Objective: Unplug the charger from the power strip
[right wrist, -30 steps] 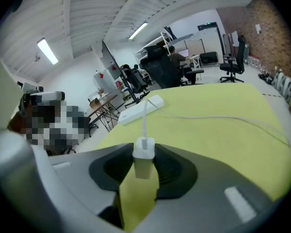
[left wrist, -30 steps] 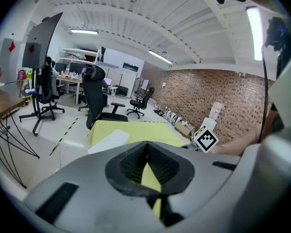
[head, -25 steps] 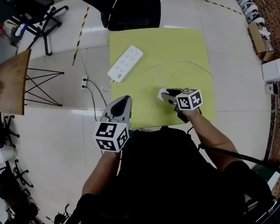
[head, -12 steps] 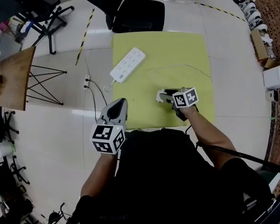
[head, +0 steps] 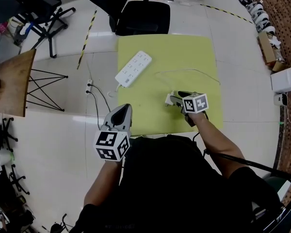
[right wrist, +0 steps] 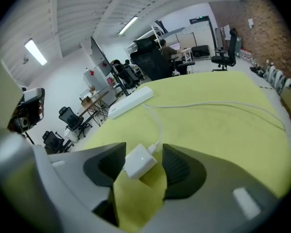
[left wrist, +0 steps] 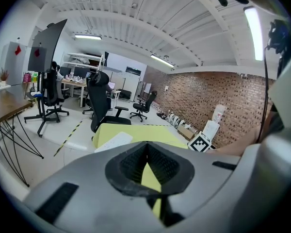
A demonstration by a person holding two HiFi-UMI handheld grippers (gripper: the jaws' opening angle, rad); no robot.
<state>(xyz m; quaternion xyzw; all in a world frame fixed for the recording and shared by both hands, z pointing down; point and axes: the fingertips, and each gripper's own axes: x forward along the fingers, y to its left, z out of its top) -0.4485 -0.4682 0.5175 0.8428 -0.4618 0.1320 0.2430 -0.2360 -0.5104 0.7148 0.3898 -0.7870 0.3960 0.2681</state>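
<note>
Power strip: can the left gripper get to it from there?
Probably yes: only bare yellow mat lies between the left gripper and the power strip, and the charger lies off to the right.

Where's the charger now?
Head view, right side: the charger sits on the mat between the right gripper's jaws, which have just been opening, apart from the power strip.

On the bench the power strip lies far-left, the charger near-right of centre, well apart from it, its cable running back then toward the right edge, an office chair behind the far edge.
</note>
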